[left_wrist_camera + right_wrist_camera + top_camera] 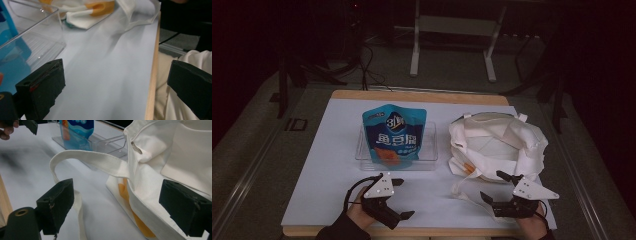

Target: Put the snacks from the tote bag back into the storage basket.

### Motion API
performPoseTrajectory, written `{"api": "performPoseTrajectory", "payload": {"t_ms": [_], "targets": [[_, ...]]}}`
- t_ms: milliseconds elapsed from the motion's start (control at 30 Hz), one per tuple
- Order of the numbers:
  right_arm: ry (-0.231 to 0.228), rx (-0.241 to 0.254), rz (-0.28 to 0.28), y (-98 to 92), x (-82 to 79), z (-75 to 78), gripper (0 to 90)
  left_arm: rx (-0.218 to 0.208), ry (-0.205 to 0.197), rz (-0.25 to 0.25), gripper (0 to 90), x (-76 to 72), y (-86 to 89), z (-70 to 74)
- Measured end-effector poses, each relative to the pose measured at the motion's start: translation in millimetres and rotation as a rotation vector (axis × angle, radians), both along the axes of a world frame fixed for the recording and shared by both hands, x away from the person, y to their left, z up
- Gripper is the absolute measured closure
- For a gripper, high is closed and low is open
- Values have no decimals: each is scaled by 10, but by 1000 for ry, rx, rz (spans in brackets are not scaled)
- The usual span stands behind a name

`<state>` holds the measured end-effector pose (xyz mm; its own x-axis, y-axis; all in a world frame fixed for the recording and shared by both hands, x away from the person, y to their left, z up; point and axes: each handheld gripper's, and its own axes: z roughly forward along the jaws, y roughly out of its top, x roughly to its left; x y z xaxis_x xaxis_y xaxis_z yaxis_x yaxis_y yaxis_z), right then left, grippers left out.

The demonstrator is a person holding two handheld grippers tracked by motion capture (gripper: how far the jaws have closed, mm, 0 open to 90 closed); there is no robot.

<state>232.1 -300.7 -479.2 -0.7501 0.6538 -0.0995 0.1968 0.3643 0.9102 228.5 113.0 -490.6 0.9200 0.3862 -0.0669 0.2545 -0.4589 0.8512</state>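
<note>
A blue snack pouch (394,132) stands upright in a clear plastic tray (429,150) at the middle of the white sheet. To its right lies a white cloth tote bag (497,142), with something orange showing inside. My left gripper (404,198) rests open near the front edge, just below the tray, holding nothing. My right gripper (493,185) is open at the tote's near side. In the right gripper view the tote's strap (90,160) loops up just beyond the open right gripper (120,205). The left gripper view has the tray's wall (37,25) just past the left gripper (117,85).
The white sheet (327,165) covers a wooden tabletop whose front edge (152,75) runs close to my left gripper. Bare sheet lies between the two grippers. Beyond the table stand a white metal frame (452,30) and cables on the floor.
</note>
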Motion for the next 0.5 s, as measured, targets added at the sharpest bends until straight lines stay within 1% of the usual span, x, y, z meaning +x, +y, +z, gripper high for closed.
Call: {"api": "performPoseTrajectory", "payload": {"t_ms": [67,200,333,400,500], "targets": [[2,-3,3,7,4,-7,127,-6,1,5,16,3,22,-14],[-1,-4,6,25,6,-15,127,-20,19,10,16,-4,57,-45],[-14,-13,5,32,4,-28,128,-10,17,13,16,-11,64,-71],[-12,-18,4,35,7,-38,129,-13,21,12,16,-7,58,-79],[-14,-27,3,36,15,-52,129,-8,14,8,16,-13,40,-79]]}}
